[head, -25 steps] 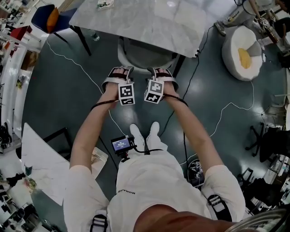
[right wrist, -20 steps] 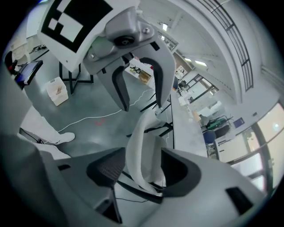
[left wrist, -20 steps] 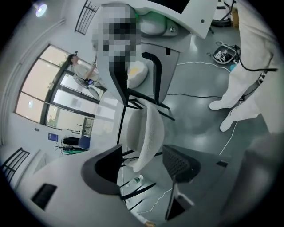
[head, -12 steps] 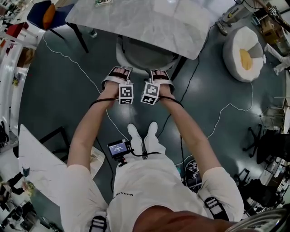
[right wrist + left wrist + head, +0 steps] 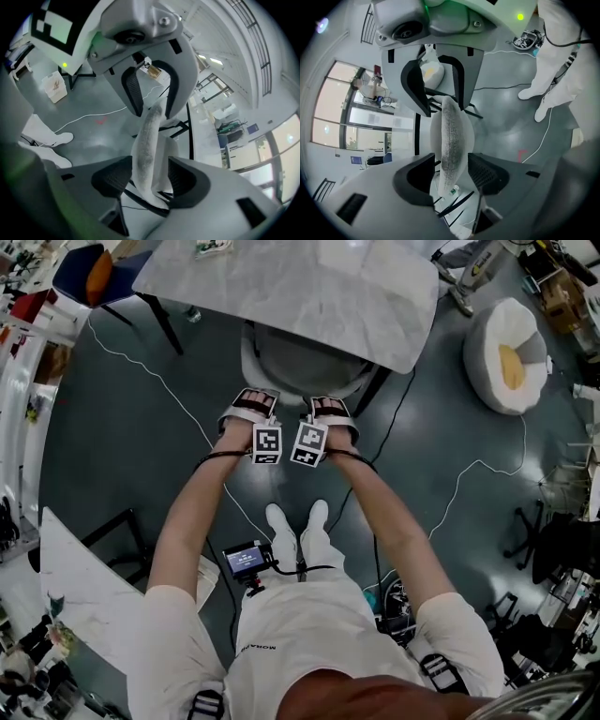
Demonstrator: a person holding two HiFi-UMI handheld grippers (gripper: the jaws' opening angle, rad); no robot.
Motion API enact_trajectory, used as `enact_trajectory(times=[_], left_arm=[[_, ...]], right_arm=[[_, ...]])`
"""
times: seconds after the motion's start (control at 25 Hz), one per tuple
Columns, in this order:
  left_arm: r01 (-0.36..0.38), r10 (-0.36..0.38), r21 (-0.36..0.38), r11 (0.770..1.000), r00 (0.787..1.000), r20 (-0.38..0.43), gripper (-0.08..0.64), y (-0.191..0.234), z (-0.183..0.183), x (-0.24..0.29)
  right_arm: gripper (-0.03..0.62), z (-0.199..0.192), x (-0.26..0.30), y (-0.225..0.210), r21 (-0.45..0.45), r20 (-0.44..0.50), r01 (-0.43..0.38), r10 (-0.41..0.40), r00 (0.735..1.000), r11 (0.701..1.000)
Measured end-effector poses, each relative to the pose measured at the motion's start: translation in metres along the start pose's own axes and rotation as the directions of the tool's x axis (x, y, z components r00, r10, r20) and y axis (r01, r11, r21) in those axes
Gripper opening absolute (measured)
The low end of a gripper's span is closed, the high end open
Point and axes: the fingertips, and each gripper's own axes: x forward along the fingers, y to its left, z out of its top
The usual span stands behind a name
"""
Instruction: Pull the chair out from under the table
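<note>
A grey chair (image 5: 300, 367) stands tucked under the white marble table (image 5: 281, 287), its curved back toward me. Both grippers sit side by side over the top edge of that back. In the left gripper view the padded chair back (image 5: 451, 136) runs between the jaws of my left gripper (image 5: 450, 176), which have just been closing; a thin gap still shows at the left pad. My right gripper (image 5: 149, 180) is open astride the chair back (image 5: 147, 140), with gaps on both sides. From above, the left gripper (image 5: 251, 407) and right gripper (image 5: 330, 409) hide their jaws.
The table's dark legs (image 5: 164, 320) flank the chair. White cables (image 5: 169, 390) trail over the grey floor. A white round seat with a yellow patch (image 5: 511, 357) stands at the right, a blue chair (image 5: 94, 273) at the far left, another marble top (image 5: 84, 587) at my lower left.
Both grippers have sunk lower and come a little toward me, onto the top edge of the chair back. The chair has not moved.
</note>
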Motion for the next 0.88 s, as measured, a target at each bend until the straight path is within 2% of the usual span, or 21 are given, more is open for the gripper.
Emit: enact_trajectory(times=[0.12, 0.24, 0.32, 0.4, 0.56, 0.72, 0.88], left_arm=[[-0.005, 0.005, 0.009, 1.000, 1.000, -0.020, 0.218, 0.003, -0.001, 0.009], [0.022, -0.021, 0.026, 0.999, 0.999, -0.042, 0.186, 0.000, -0.005, 0.019], [0.051, -0.050, 0.014, 0.999, 0.997, -0.050, 0.145, -0.005, -0.008, 0.024], [0.092, -0.092, -0.003, 0.996, 0.995, -0.037, 0.132, -0.010, -0.007, 0.025], [0.146, -0.144, 0.052, 0.988, 0.989, -0.037, 0.098, -0.016, -0.004, 0.025], [0.150, -0.147, 0.041, 0.988, 0.988, -0.050, 0.087, -0.014, -0.006, 0.025], [0.161, -0.159, 0.029, 0.987, 0.986, -0.050, 0.084, -0.017, -0.003, 0.022]], right_arm=[[0.232, 0.001, 0.007, -0.005, 0.000, -0.018, 0.026, -0.026, 0.999, 1.000], [0.227, 0.001, 0.011, -0.007, 0.000, -0.033, 0.021, -0.021, 0.999, 1.000], [0.183, 0.003, 0.014, -0.003, -0.016, -0.037, -0.004, 0.003, 0.999, 1.000], [0.103, 0.004, 0.016, 0.008, -0.036, -0.037, -0.047, 0.046, 0.998, 0.998], [0.086, 0.004, 0.017, 0.016, 0.006, -0.023, -0.086, 0.086, 0.996, 0.996], [0.081, 0.004, 0.017, 0.014, 0.020, -0.034, -0.110, 0.110, 0.993, 0.994], [0.080, 0.004, 0.013, 0.018, 0.036, -0.024, -0.096, 0.097, 0.995, 0.995]])
